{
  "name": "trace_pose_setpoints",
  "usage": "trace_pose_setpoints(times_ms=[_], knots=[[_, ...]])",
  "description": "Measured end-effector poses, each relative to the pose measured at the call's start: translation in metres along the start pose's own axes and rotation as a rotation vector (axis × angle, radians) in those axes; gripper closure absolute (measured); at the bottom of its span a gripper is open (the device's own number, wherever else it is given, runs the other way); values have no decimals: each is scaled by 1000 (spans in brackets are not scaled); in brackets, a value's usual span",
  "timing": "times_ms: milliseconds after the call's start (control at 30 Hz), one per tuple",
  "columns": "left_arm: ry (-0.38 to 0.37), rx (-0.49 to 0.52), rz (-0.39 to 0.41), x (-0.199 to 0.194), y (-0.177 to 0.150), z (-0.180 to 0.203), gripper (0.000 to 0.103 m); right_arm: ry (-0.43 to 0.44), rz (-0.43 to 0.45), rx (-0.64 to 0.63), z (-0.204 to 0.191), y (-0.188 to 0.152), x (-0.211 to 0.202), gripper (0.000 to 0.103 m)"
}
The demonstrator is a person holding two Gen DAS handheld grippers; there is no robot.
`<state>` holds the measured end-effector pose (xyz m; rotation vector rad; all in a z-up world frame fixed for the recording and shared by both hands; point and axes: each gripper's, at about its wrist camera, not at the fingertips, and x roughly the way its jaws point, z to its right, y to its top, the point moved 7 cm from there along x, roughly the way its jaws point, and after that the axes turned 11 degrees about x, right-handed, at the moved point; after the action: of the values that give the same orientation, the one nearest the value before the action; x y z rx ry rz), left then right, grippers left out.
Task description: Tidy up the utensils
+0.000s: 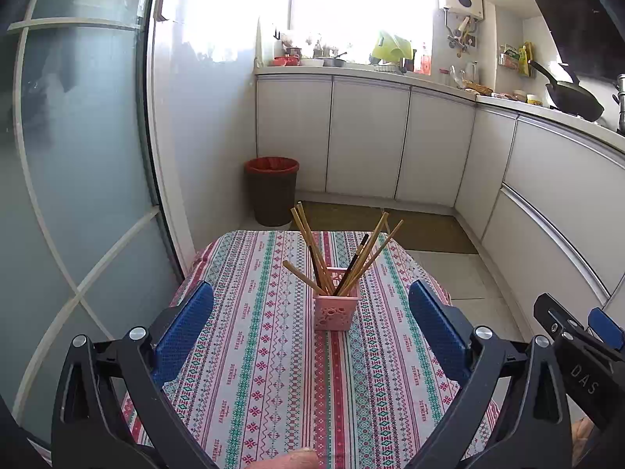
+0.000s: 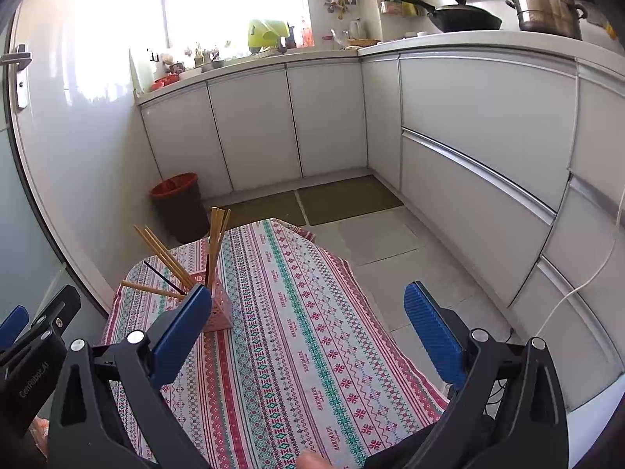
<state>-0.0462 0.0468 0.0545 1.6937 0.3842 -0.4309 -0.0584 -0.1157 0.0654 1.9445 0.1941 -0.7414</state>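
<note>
A pink perforated holder [image 1: 336, 310] stands on a small table with a striped patterned cloth [image 1: 269, 351]. Several wooden chopsticks [image 1: 312, 246] and a dark one lean out of it in different directions. My left gripper [image 1: 311, 308] is open and empty, its blue pads either side of the holder but nearer the camera. My right gripper [image 2: 308, 308] is open and empty above the cloth [image 2: 297, 312]; the holder [image 2: 220, 308] with its chopsticks [image 2: 168, 262] sits just behind its left pad. The right gripper [image 1: 578, 336] also shows at the left wrist view's right edge.
A dark bin with a red liner [image 1: 272, 189] stands on the floor beyond the table by a frosted glass door [image 1: 78, 156]. White cabinets [image 1: 367, 136] line the back and right walls. A wok [image 2: 465, 15] and steel pot [image 2: 547, 4] sit on the counter. A white cable [image 2: 578, 289] hangs at right.
</note>
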Motion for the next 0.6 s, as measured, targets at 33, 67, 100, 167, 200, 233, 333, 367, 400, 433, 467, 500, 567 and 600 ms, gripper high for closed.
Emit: trace_pose_setpoints(times_ms=[33,67,100,167,200,233,333,367,400,433,467,500,567,600], knots=[[0,-1,-1,0,0,0,7,0,0,0,0,0,0,7],[0,-1,-2,0,0,0,7,0,1,-1,0,0,0,7],[1,-2,-3,0,0,0,7,-1,1,-3,0,0,0,7],[1,-3,-3,0,0,0,7,1,-2,0,0,0,0,7],[2,-3,-4,-1,0,0,7,1,-4,-1,0,-1,0,7],[1,-2,-3,0,0,-1,7,0,-5,-1,1,-1,0,7],[2,-2,-3,0,0,-1,7,0,-11,-1,1,-1,1,7],[2,-3,-2,0,0,-1,7,0,-13,-2,1,-1,2,7],[3,-4,-3,0,1,-1,7,1,-15,-1,1,-2,2,7],[3,-5,-3,0,1,-2,7,1,-17,-1,1,-2,2,7],[3,-6,-4,0,0,-2,7,1,-18,-1,1,-2,2,7],[4,-7,-5,0,0,-2,7,2,-19,0,1,-2,2,7],[4,-7,-5,0,0,-2,7,2,-20,-1,2,-2,3,7],[4,-6,-5,0,0,-2,7,2,-19,-1,2,-1,3,7]])
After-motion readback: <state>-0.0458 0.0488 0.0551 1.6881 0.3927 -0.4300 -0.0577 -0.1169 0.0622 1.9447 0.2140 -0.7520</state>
